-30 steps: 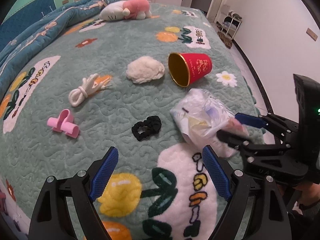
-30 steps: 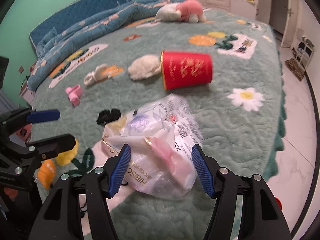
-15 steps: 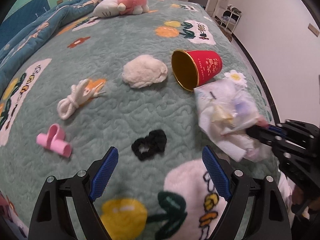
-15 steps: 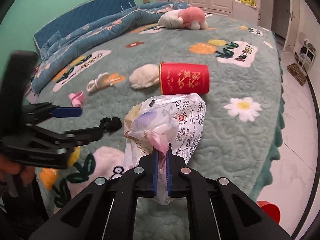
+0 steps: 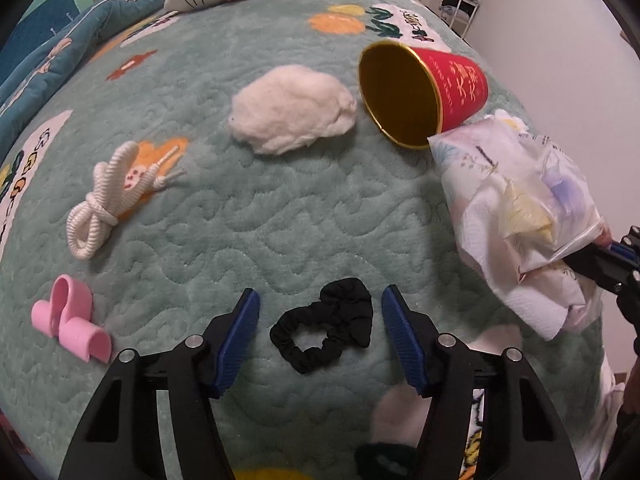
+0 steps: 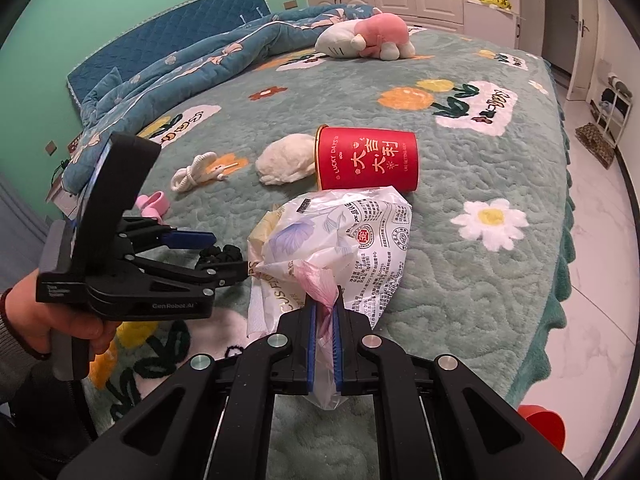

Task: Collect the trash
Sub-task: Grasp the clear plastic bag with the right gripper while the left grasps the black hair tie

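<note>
the right gripper point(image 6: 324, 322) is clamped on the crumpled plastic bag point(image 6: 340, 236), its blue pads pinching the bag's pink-tinged lower fold so the printed wrapper bulges up ahead of the fingers, above the green quilted bed point(image 6: 460, 264). just beyond the bag lies the red paper cup point(image 6: 368, 159) on its side, its gold-lined mouth turned toward the white fluffy wad point(image 5: 292, 109) beside it. the left gripper point(image 5: 320, 332) is spread wide, one blue pad on either side of the black scrunchie point(image 5: 326, 330), which lies flat on the bed between them; whether the pads touch it cannot be told. farther to the left lie a knotted white cord point(image 5: 108, 204) and a pink clip point(image 5: 70, 328). a pink and white plush toy point(image 6: 360, 40) rests near the rumpled blue duvet point(image 6: 192, 68) at the far side.
</note>
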A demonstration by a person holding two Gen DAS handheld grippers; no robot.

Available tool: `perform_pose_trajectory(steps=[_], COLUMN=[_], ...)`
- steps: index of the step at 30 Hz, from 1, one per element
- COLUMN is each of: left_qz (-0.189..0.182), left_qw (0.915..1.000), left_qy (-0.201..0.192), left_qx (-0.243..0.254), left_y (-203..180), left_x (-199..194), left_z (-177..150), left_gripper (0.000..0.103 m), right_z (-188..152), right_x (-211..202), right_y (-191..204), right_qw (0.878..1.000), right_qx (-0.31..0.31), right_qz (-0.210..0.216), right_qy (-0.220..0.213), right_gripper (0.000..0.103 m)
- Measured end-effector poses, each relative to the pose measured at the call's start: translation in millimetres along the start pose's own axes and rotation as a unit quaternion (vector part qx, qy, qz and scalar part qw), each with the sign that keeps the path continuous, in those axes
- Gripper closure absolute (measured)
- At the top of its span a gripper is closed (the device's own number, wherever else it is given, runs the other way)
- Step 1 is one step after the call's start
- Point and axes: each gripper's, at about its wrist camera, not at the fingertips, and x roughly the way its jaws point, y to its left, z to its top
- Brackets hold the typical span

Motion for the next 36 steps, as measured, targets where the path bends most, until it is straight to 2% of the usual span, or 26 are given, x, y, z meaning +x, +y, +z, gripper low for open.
perform_pose_trajectory(steps=[2, 5, 7, 10, 21, 26, 36], left_qz=[0.009, 0.017, 0.021, 0.02, -0.006, -0.007, 0.003], left_qw=[0.9999, 0.9998, 0.9998, 0.9998, 0.9997, 0.9994, 0.9961], left_qy=[0.0, -0.002, -0.002, 0.0, -0.006, -0.032, -0.086], left_qx=[0.005, 0.007, 0.001, 0.0, -0.021, -0.015, 0.02], left_y=[-1.5, 1.3, 4.0, 6.0, 4.5, -7.7, -40.8], left_x=[-1.1, -4.2, -6.2, -7.9, -36.3, -72.1, -138.0], left_z=[-0.4, -1.4, -1.4, -5.9, -27.2, -34.0, -52.4], left_gripper=[0.046, 0.064, 0.079, 0.084, 0.087, 0.087, 0.087], right_z=[0.0, -0.8, -0.8, -1.9, -8.2, -11.4, -30.1], right_x=[0.8, 2.1, 2.9, 4.1, -7.4, -26.8, -91.8], right_y=[0.1, 0.5, -0.2, -0.1, 10.4, 22.1, 50.4], right_qw=[1.0, 1.0, 1.0, 1.0, 1.0, 1.0, 0.998], right_qx=[0.0, 0.001, 0.001, 0.002, -0.003, -0.009, -0.026], right_qz=[0.0, 0.0, 0.001, 0.002, 0.007, 0.014, 0.013], right_qy=[0.001, 0.001, 0.001, 0.002, -0.008, -0.02, -0.06], right_gripper=[0.096, 0.096, 0.096, 0.096, 0.096, 0.096, 0.096])
